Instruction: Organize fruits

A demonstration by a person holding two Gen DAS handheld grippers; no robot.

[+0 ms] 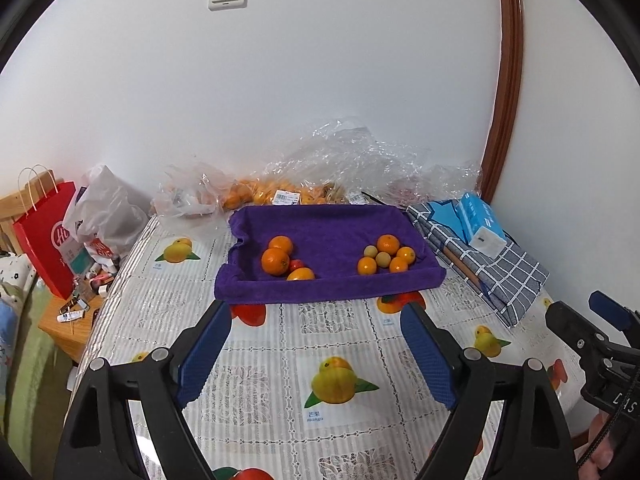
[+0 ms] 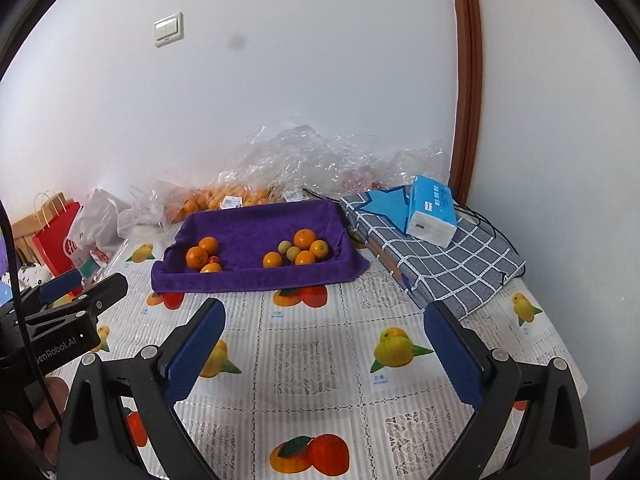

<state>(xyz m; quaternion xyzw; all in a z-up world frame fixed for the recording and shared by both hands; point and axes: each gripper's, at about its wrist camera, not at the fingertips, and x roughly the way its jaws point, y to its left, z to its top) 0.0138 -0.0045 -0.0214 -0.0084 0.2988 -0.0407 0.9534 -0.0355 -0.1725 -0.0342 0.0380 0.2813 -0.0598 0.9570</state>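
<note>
Both of your grippers hang over the fruit-print tablecloth (image 1: pixel 280 344), short of the purple towel-lined tray (image 1: pixel 328 288), and neither one carries anything. The left gripper (image 1: pixel 316 312) has its blue pads spread wide with only tablecloth between them. The right gripper (image 2: pixel 324 312) stands wider still, also with nothing in it.

The fruit sits inside the tray in two separate groups, which reads as a sort in hand. Toward the left end lie the larger oranges (image 1: pixel 276 260), pressed together, with a small red fruit (image 1: pixel 297 265) tucked among them. Toward the right end a cluster of smaller oranges (image 1: pixel 386 254) rests against the towel's raised edge, with two pale yellow-green round fruits (image 1: pixel 378 255) in its middle. The towel's soft folds probably keep the round pieces from rolling.

More oranges remain in the crinkled clear plastic bags (image 1: pixel 280 196) behind the tray, against the wall, so you likely have more to bring over. A blue tissue pack (image 2: pixel 432 210) lies on the checked cloth (image 2: pixel 440 260) to the tray's right, clear of your path.
</note>
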